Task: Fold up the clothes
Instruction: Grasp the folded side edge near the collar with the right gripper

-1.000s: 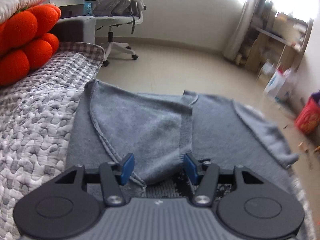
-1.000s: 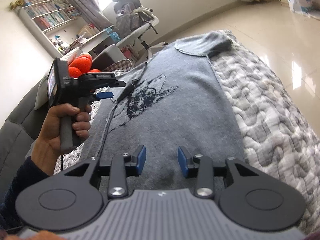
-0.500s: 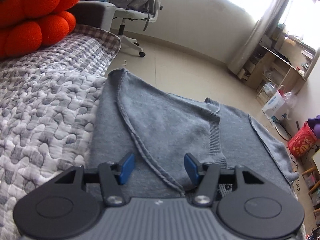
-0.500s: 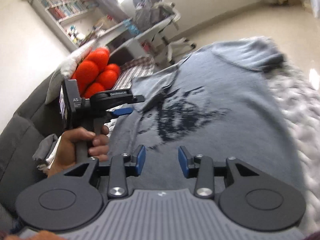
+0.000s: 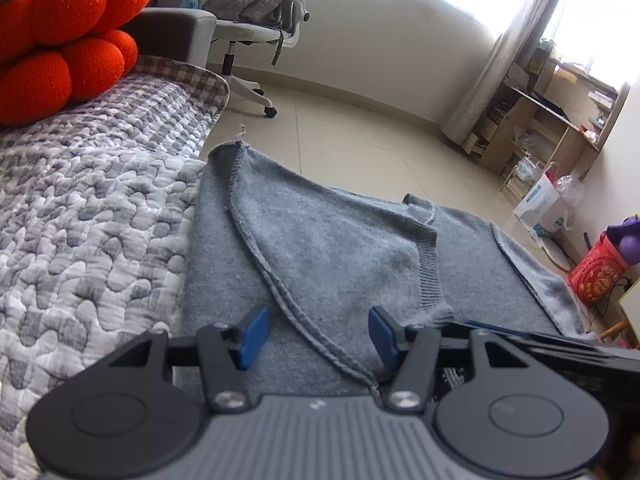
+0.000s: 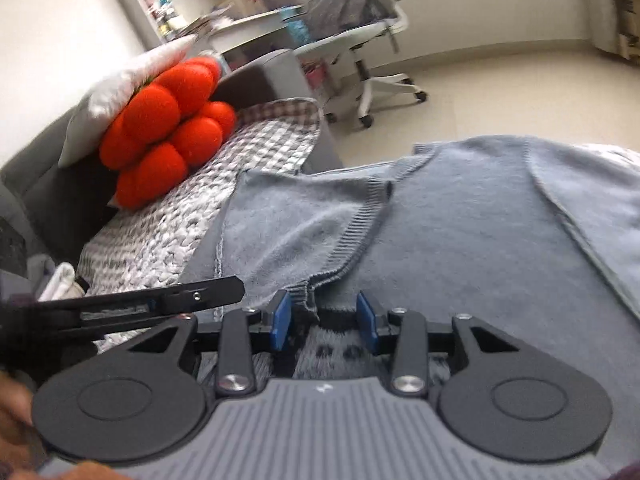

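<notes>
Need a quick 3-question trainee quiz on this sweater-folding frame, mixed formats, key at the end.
1. True or false: the grey knit sweater lies on the grey-and-white quilted bed cover.
2. Which part is already folded across the body? A) hem B) sleeve with ribbed cuff C) neither
3. Fill in: the right gripper has its jaws ____ at the cuff end, while the left gripper stands beside it over the folded sleeve, also open.

Key: 1 true; 2 B; 3 open. The orange bobbled plush cushion sits further up the bed, apart from the sweater.

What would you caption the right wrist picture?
Open right gripper poised at a folded sleeve cuff of the grey sweater on a quilted sofa cover.
</notes>
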A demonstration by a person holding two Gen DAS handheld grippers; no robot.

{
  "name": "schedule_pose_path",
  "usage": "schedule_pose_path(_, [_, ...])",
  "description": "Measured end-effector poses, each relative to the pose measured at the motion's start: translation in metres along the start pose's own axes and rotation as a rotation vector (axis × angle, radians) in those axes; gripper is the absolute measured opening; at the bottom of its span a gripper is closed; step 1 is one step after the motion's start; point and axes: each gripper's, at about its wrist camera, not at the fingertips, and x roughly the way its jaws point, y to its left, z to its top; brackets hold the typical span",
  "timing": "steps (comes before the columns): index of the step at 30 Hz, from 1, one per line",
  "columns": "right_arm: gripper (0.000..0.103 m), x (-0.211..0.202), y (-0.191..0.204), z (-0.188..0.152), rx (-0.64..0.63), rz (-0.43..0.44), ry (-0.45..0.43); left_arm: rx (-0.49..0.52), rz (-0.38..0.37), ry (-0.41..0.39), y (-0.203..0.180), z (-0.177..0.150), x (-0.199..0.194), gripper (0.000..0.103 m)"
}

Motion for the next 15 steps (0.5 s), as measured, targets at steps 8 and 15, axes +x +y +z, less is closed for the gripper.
schedule_pose_path(8, [0.042, 0.015, 0.003, 0.013, 0.018, 0.135, 0.074, -0.006, -0.007, -0.003, 0.002, 0.001, 0.002, 0.057])
schedule_pose_path(15, [0.010, 0.010, 0.007, 0.009, 0.039, 0.111, 0.105, 0.007, 0.001, -0.006, 0.000, 0.000, 0.002, 0.057])
